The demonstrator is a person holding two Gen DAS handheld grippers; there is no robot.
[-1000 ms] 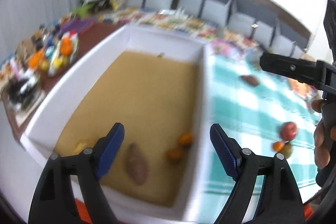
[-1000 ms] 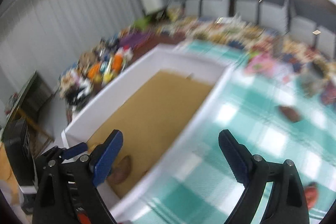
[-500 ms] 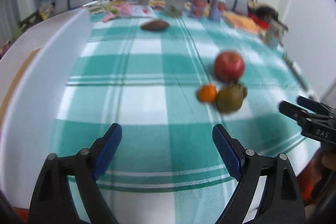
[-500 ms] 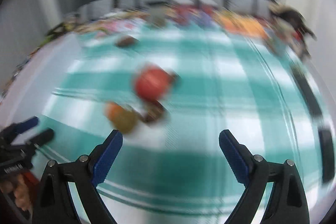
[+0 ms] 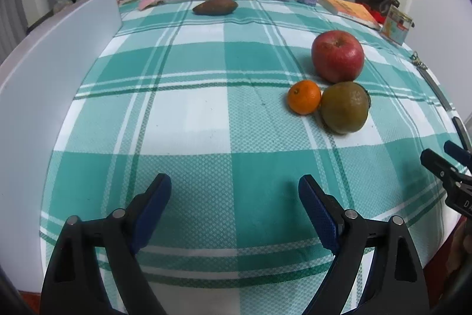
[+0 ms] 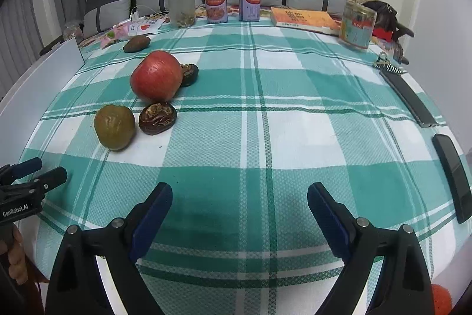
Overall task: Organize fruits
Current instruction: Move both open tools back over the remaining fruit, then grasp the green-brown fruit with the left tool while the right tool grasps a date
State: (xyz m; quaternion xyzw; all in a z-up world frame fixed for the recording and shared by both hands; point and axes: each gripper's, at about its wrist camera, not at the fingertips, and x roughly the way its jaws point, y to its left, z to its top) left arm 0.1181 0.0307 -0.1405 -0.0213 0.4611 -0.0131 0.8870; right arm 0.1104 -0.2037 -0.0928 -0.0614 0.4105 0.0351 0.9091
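Observation:
On the green checked tablecloth a red apple (image 5: 337, 55) stands with a small orange (image 5: 304, 101) and a green-brown fruit (image 5: 344, 107) close in front of it. A brown oblong fruit (image 5: 215, 6) lies farther back. My left gripper (image 5: 234, 191) hovers open and empty over bare cloth, short of the cluster and to its left. The right wrist view shows the apple (image 6: 156, 76), the green-brown fruit (image 6: 114, 126) and two dark wrinkled fruits (image 6: 157, 117), far left of my open, empty right gripper (image 6: 240, 194). The orange is hidden there.
A white box wall (image 5: 53, 78) runs along the left side. At the back stand a jar (image 6: 181, 9), two cans (image 6: 216, 5), a book (image 6: 303, 18) and a tin (image 6: 357, 24). Two dark flat devices (image 6: 408, 96) and keys lie on the right edge.
Both views swung away from the white box and its fruit to the tablecloth and dropped closer to it. Both grippers stayed open and empty.

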